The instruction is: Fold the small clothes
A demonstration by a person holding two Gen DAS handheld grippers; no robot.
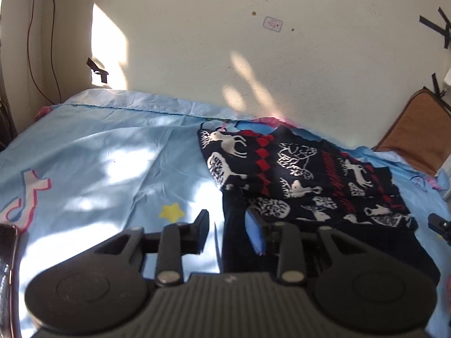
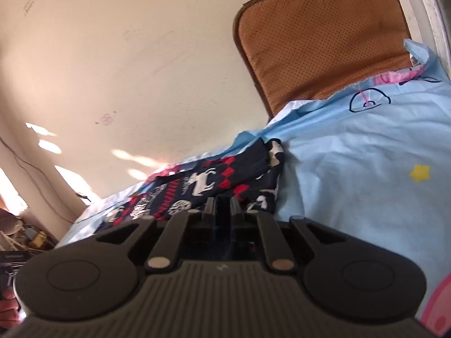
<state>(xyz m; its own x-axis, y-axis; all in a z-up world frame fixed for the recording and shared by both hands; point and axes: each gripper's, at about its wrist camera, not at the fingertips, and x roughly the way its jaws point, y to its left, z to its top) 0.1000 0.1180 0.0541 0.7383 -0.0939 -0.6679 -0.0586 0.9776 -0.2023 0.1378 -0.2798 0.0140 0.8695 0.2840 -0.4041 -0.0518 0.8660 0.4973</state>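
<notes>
Light-blue printed bedsheet (image 1: 112, 152) against cream wall (image 1: 197, 42); left claw (image 1: 227, 229) released beside navy reindeer-patterned knitted sweater (image 1: 296, 174); right claw (image 2: 222, 205) clenched on its dark fabric; brown perforated cushion (image 2: 324, 36) fills the right view.

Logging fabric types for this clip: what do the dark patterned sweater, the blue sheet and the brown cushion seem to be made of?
Sweater: looks like thick knit yarn, matte, with ribbed edges and a woven-in deer pattern. Sheet: thin, smooth woven cloth, probably cotton or a blend, creasing sharply with printed cartoons. Cushion: tan, dotted with fine perforations, so possibly faux leather or mesh; unclear.

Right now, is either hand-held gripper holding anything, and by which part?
Right hand-held gripper pinches the dark sweater at its near edge; left hand-held gripper is open, holding nothing.
</notes>
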